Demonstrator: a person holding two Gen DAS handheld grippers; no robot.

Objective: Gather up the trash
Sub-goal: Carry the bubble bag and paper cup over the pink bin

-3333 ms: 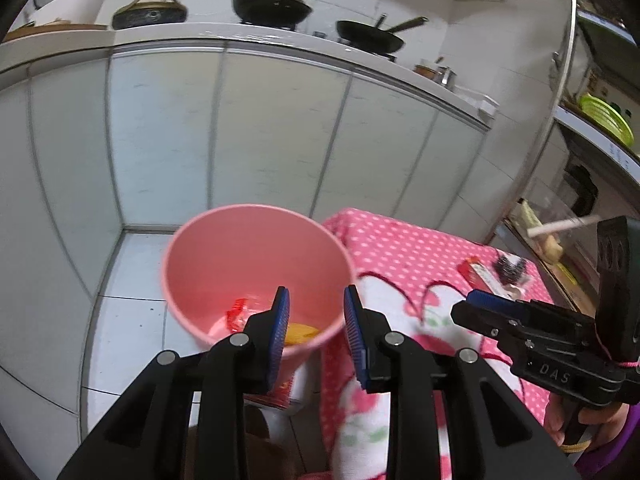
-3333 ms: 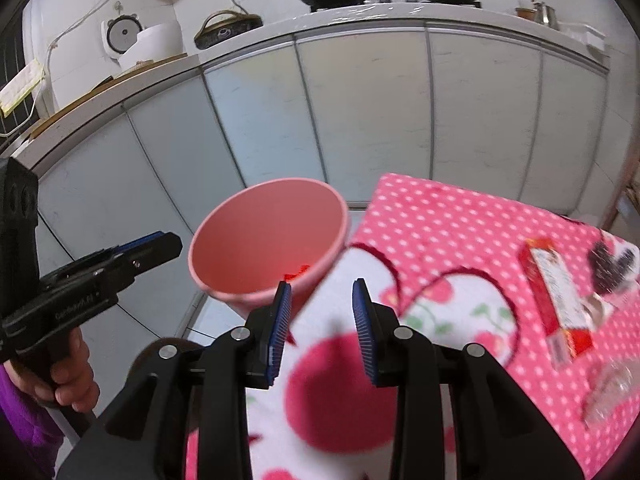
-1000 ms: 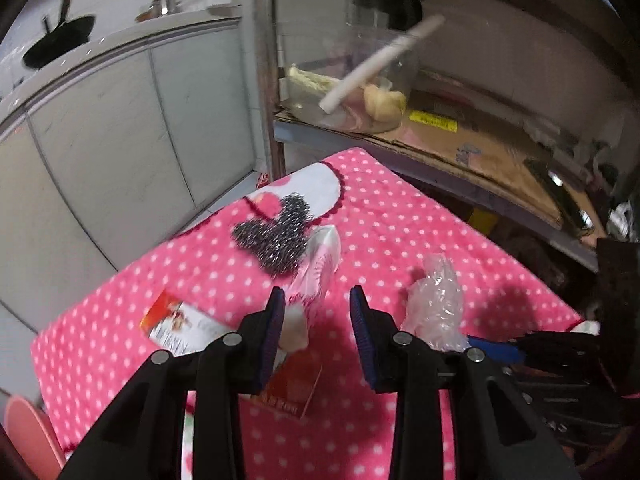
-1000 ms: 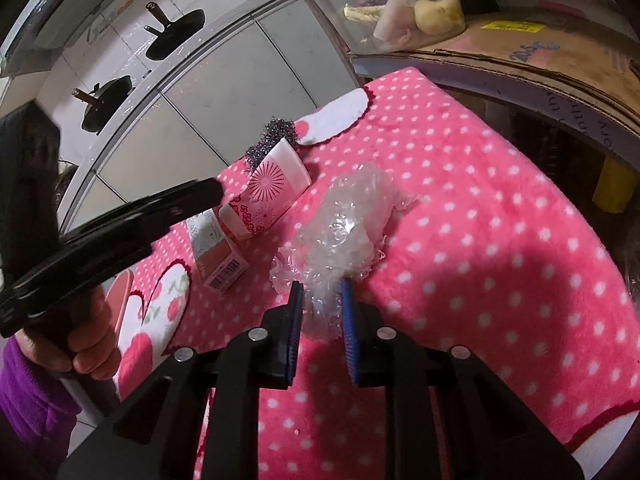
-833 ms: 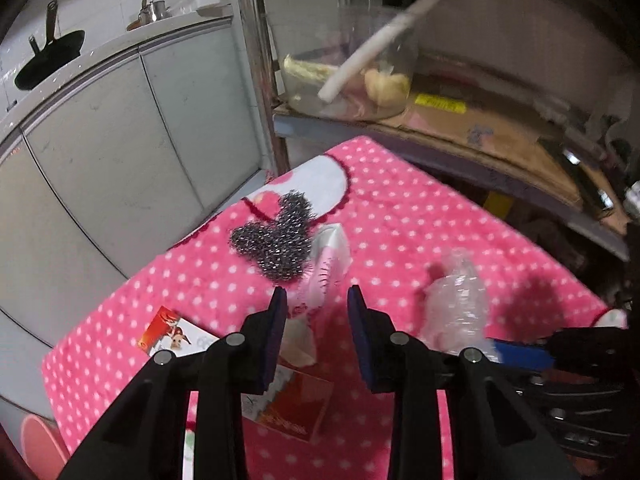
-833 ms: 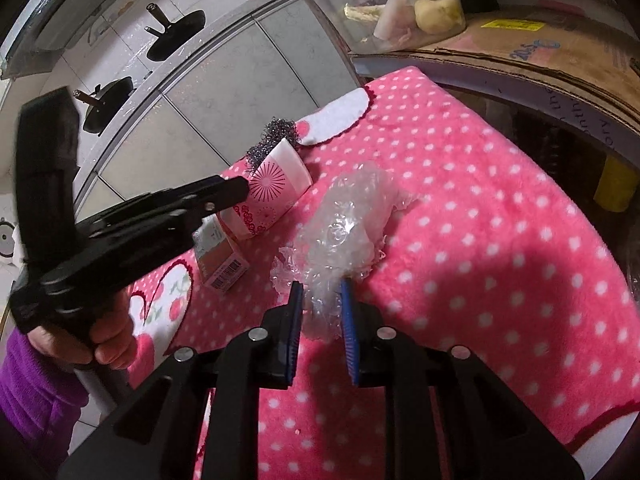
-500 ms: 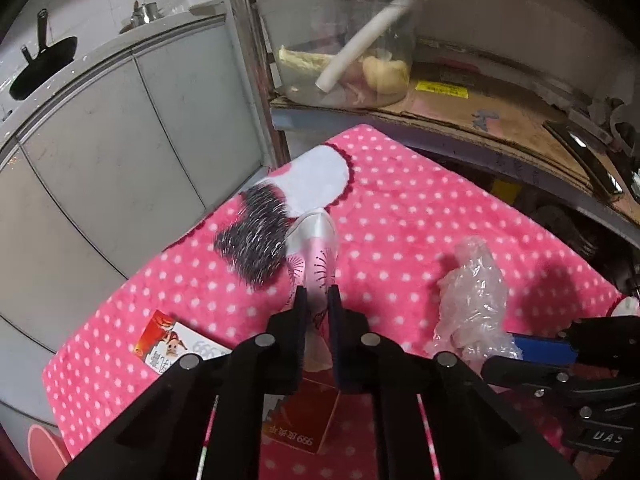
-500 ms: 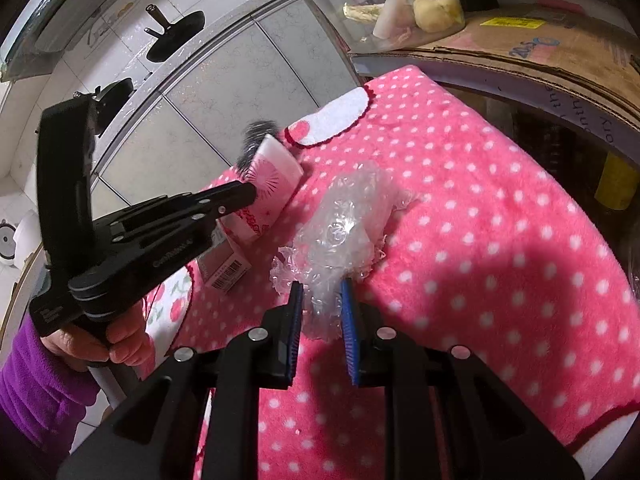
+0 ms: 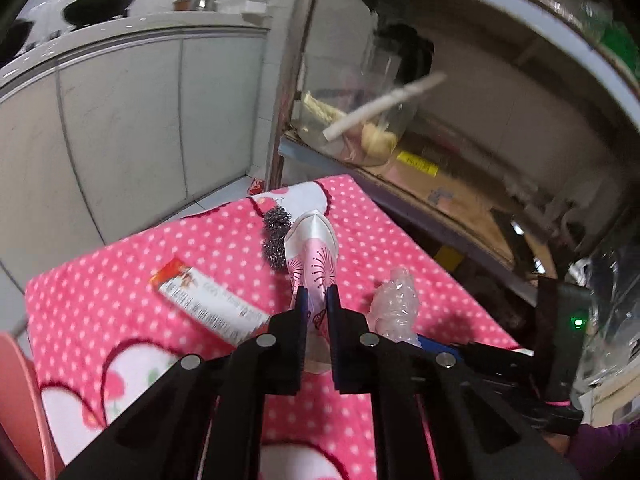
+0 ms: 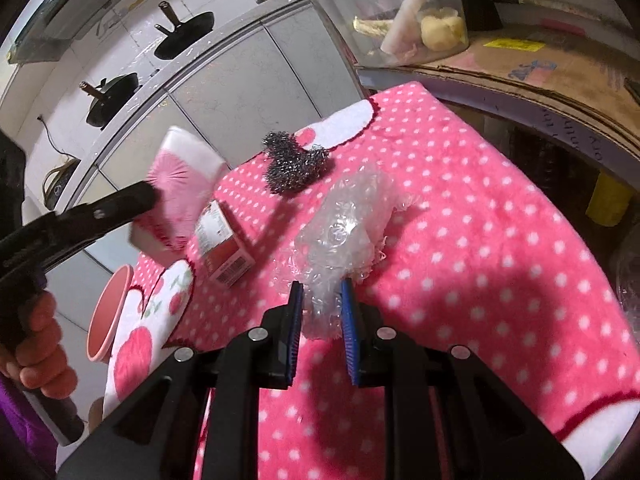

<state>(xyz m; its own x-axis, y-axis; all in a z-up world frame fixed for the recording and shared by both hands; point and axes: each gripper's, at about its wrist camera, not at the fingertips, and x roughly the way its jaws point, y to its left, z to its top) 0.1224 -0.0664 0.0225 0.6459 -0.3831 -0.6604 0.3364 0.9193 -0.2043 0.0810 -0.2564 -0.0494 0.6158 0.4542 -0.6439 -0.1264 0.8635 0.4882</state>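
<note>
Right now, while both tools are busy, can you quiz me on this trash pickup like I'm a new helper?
1. True or false: the left tool is squeezing the pink paper cup.
2. Pick one: what is caught in the right tool? A) steel wool B) clear plastic wrap C) red box
3. Fill in: the bin is coloured ___.

Key: 1 true; 2 B; 3 pink.
</note>
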